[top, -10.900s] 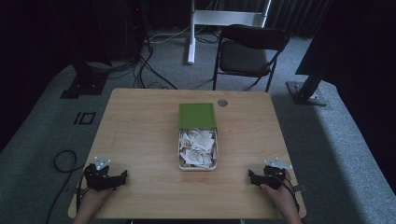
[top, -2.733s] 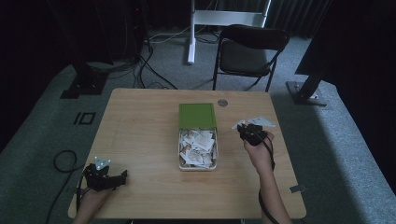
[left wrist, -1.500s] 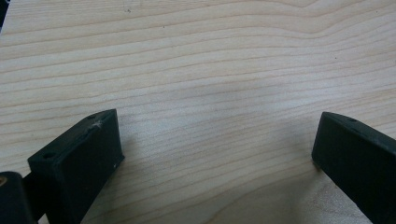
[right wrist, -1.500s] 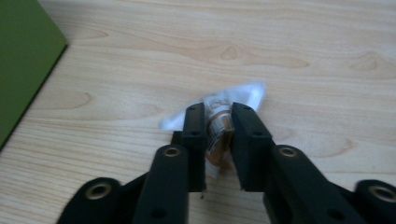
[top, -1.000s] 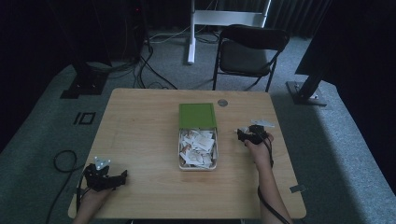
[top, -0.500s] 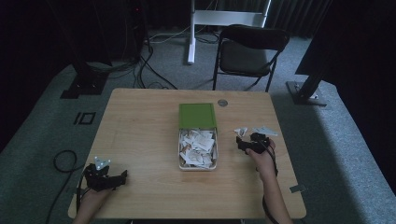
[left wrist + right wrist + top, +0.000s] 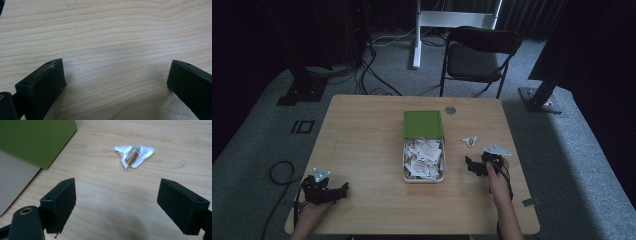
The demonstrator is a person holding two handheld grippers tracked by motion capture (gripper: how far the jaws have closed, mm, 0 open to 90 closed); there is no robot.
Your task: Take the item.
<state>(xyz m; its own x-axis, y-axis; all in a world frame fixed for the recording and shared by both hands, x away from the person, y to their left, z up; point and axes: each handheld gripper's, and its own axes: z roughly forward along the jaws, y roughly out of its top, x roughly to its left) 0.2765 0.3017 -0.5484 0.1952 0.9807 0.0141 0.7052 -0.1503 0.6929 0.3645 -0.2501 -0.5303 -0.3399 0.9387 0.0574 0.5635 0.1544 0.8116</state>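
Packet [image 7: 133, 155] on table, right gripper [image 7: 117, 207] fingers wide apart, short of it.

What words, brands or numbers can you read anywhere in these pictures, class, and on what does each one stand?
Loose white packet on the table, beyond the right tongs: brown print, too blurred to read.
Packets in the white tray: print too small to read.
Green lid: plain, no text.
No other writing is visible.
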